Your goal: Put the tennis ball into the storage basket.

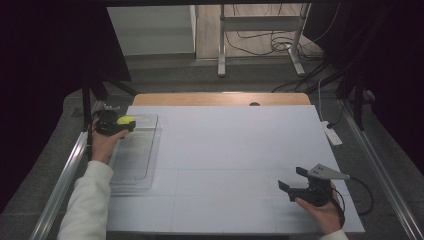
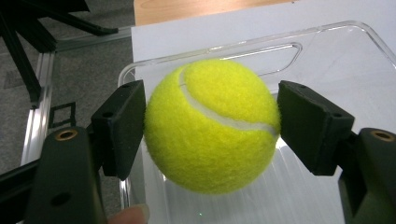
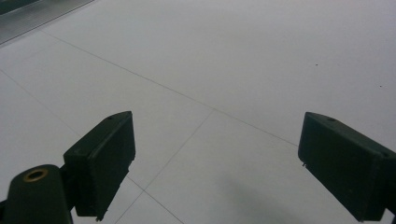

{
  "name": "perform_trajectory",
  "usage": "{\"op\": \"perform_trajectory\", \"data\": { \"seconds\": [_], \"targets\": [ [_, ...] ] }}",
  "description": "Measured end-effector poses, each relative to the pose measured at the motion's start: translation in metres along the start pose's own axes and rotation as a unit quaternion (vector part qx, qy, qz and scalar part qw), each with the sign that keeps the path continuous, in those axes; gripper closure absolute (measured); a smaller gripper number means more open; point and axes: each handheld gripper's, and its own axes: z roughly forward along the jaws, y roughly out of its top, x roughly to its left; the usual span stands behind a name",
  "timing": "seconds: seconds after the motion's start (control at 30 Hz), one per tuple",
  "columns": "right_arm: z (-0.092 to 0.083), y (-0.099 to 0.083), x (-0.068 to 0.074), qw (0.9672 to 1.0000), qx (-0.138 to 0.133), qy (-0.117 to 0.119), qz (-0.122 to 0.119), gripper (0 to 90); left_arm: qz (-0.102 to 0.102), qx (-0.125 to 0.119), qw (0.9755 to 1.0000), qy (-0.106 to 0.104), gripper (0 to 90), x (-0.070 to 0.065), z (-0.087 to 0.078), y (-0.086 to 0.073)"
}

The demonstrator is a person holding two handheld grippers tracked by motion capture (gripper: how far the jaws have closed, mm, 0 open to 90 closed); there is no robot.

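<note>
The left gripper [image 2: 212, 126] has its fingers [image 2: 122, 127] clamped on the tennis ball [image 2: 212, 126], above the clear tray [image 1: 131, 152] at the counter's [image 1: 225, 150] nine o'clock; lower it squarely before letting go. The right gripper [image 1: 294, 179], fingers apart, holds nothing at five o'clock; dark curtains surround

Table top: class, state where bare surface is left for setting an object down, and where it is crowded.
Free: the wide white table between the clear tray and the right gripper, from the wooden far edge to the near edge. Crowded: the left edge, where the tray lies and the left gripper holds a tennis ball over it.
</note>
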Motion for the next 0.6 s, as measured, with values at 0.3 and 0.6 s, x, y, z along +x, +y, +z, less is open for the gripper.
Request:
{"op": "perform_trajectory", "data": {
  "seconds": [0.3,0.6],
  "targets": [
    [0.0002,-0.0001,0.0001,1.0000,0.000,0.000,0.000,11.0,0.003,0.012,0.9999,0.002,27.1,-0.0010,0.0059,-0.0027],
    [0.0002,-0.0003,-0.0002,1.0000,0.000,0.000,0.000,11.0,0.006,0.022,0.9997,0.002,27.0,-0.0024,0.0106,-0.0054]
  ]
}}
